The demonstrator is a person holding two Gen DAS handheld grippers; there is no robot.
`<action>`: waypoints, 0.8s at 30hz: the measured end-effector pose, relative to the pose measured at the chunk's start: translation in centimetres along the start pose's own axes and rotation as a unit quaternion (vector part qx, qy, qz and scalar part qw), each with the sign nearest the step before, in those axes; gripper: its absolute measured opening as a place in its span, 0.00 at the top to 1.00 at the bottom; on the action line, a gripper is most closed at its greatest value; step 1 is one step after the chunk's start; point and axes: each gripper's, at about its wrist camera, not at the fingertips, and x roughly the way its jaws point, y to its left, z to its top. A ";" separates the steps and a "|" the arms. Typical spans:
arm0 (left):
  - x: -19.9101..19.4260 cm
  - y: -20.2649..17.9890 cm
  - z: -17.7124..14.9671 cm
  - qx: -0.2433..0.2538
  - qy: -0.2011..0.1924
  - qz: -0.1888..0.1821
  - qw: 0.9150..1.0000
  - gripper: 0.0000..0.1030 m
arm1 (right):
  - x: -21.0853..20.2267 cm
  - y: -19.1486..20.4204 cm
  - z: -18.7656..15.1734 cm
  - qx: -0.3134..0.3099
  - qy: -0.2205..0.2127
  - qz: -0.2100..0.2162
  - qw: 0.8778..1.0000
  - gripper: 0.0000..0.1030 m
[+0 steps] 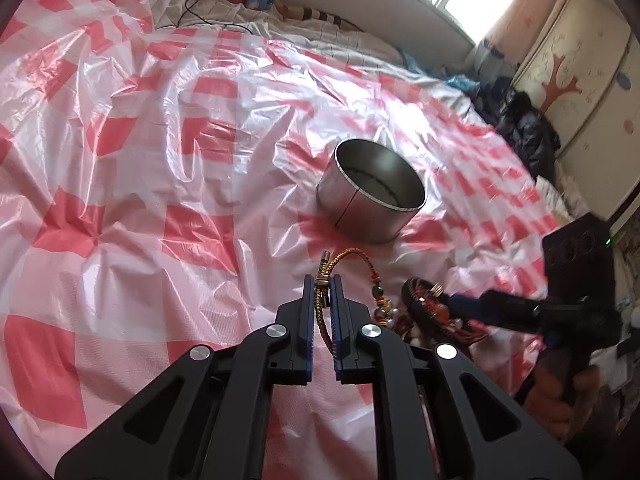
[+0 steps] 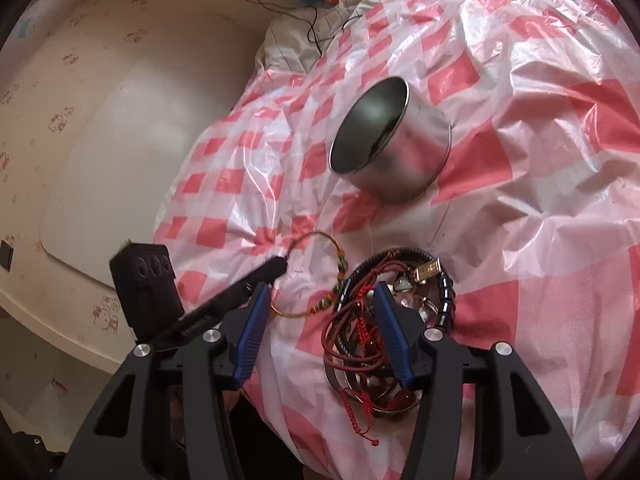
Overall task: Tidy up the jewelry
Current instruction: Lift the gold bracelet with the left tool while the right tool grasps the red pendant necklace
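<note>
Pinching a gold braided cord bracelet between the jaws of the left gripper, blue pads nearly touching w/ the cord clamped at the tips; metal end-cap of the cord sticking up just past the fingertips, rest of the loop trailing right toward the pile. Seen from the right wrist view as a thin gold loop lying on the sheet, left gripper's tips sitting at its far-left edge.

Holding the right gripper released, jaws standing well apart, nothing pressed between the pads. Hovering over the jewelry pile: red cords, dark beaded bangle, metal rings, gold-coloured charm, all tangled together; right-hand pad overlapping the pile in view, contact not determinable. Left-hand pad lying beside the gold loop, apart from the pile.

Resting beyond both grippers: round metal tin, open top, standing upright on the bed, well apart from pile and bracelet. Contents not clear; interior dark in both views.

Covering the bed: pink-and-white checked plastic sheet, heavily crinkled. Lying at the far end near the headboard: blue item and black cable. Standing at far right of left view: wardrobe w/ tree motif, dark clothing heaped beside it.
</note>
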 end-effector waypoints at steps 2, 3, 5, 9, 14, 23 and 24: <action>-0.3 0.1 0.1 -0.005 -0.006 -0.003 1.000 0.94 | 0.4 0.6 -0.2 -0.016 0.016 -0.002 1.000 0.48; -0.4 0.1 0.2 -0.007 -0.007 -0.006 1.000 0.94 | 0.6 0.8 -0.4 -0.023 0.022 -0.011 0.999 0.48; -0.5 0.1 0.2 -0.008 -0.009 -0.007 1.000 0.94 | 0.7 0.7 -0.6 -0.026 0.027 -0.024 0.999 0.50; -0.4 -0.1 0.3 -0.004 -0.008 -0.008 1.000 0.94 | 0.7 0.0 -0.8 -0.025 0.030 -0.058 0.998 0.84; -0.4 0.2 0.3 -0.010 -0.009 -0.007 1.000 0.95 | -0.4 0.8 -0.9 -0.044 0.004 -0.051 0.998 0.95; -0.7 0.1 0.5 -0.011 -0.021 -0.011 1.000 0.98 | -4.0 1.4 -0.2 -0.032 -0.079 0.073 0.994 0.95; -0.7 0.1 0.4 -0.012 -0.018 -0.011 1.000 0.98 | -4.2 1.4 -0.1 -0.030 -0.082 0.083 0.993 0.95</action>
